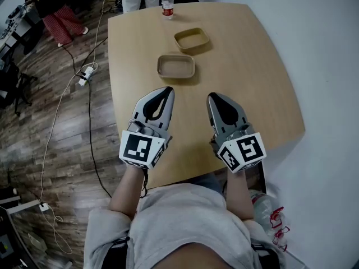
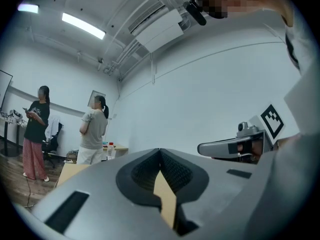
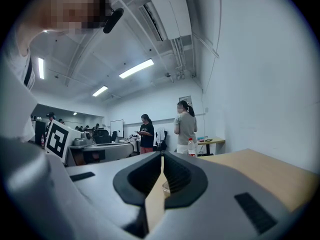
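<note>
Grey shirt (image 1: 185, 223) of the person is filling the bottom of the head view, and both forearms are reaching forward over the near edge of the wooden table (image 1: 263, 94). The left gripper (image 1: 166, 90) is pointing away across the tabletop with its jaws pressed together. Its own view is showing the two dark pads meeting at the tip with only bare wood visible through the gap below, so it is carrying nothing. The right gripper (image 1: 216, 97) is lying alongside, near the left one but apart from it, and its jaws are likewise closed on nothing. Ahead of both, a shallow brown tray (image 1: 176, 66) is sitting on the wood, empty as far as can be seen. A second brown tray (image 1: 192, 39) is sitting just beyond it, close but seemingly not touching. A water bottle (image 1: 168, 2) with a red cap is standing upright at the far edge, and two people are standing beyond that end of the table. Neither gripper is touching any of these things. Judging by that, the handling is sitting at its very start: nothing is being gripped, and both trays are lying apart from the jaws, untouched.
</note>
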Demonstrator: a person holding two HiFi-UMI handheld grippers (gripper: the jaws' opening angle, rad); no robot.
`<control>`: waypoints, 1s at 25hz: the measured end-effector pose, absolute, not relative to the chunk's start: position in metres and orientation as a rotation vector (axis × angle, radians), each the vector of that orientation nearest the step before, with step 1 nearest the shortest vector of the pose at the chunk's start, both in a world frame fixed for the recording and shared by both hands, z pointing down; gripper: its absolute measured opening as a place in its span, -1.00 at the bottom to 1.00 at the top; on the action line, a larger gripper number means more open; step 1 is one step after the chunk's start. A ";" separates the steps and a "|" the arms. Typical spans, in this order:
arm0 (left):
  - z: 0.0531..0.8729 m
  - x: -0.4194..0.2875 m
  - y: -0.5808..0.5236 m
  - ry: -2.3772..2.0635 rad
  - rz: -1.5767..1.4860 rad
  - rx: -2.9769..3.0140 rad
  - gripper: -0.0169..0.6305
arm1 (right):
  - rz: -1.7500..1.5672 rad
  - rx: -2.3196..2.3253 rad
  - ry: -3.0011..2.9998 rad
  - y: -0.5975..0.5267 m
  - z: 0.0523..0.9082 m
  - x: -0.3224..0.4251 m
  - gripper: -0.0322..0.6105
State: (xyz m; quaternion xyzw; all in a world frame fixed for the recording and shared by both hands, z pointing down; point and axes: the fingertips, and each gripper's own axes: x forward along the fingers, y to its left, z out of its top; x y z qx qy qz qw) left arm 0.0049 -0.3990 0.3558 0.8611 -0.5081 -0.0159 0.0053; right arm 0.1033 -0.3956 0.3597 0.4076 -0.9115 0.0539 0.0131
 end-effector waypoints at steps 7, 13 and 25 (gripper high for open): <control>0.361 0.008 -0.416 -1.643 -0.028 2.640 -0.90 | 0.240 1.227 -2.834 -0.427 0.370 0.109 -0.87; 0.354 -0.002 -0.429 -1.744 -0.034 2.572 -0.90 | 0.259 1.117 -2.814 -0.462 0.377 0.101 -0.87; 0.378 -0.005 -0.458 -1.900 0.002 2.399 -0.90 | 0.326 0.949 -2.744 -0.539 0.428 0.098 -0.86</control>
